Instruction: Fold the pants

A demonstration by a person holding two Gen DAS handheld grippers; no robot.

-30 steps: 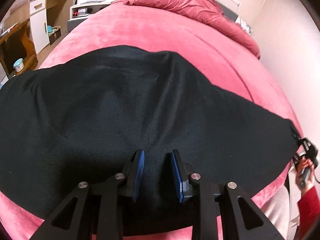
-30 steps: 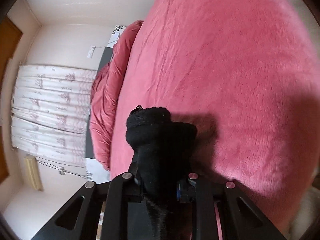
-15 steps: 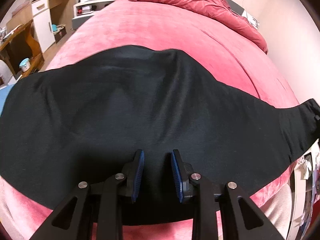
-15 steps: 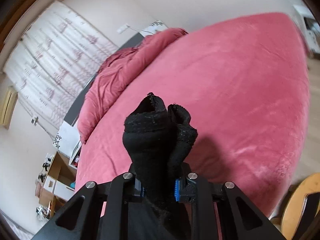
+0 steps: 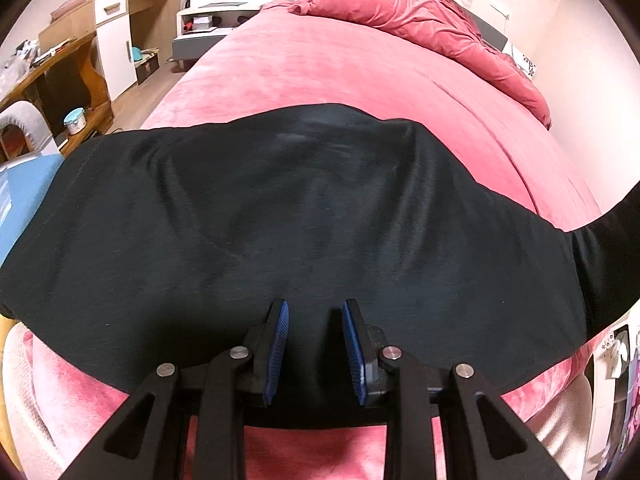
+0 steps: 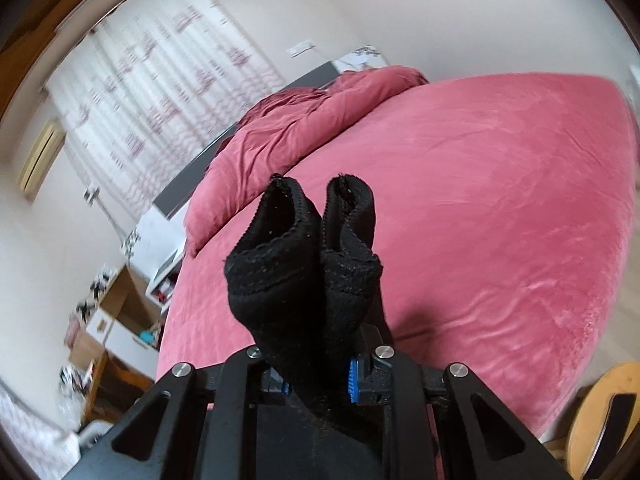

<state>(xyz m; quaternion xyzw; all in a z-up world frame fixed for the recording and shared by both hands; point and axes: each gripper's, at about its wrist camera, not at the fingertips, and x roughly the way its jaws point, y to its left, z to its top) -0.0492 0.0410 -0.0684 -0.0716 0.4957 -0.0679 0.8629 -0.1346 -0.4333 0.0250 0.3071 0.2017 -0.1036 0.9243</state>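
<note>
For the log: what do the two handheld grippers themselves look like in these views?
Both match. The left gripper and the right gripper have matte black angular linkage arms with triangular cut-outs and round silver pivot pins. The fingers carry ribbed blue pads. No cables, markings, hands or sleeves show.

Black pants (image 5: 304,216), pink bedspread (image 5: 360,68), seemingly purple-patterned curtain (image 6: 168,92)

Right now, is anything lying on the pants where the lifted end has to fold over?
Nothing visible. The right gripper holds the cuffs up; the spread pants on the pink bed carry nothing, and the left gripper hangs open over their near edge.
</note>
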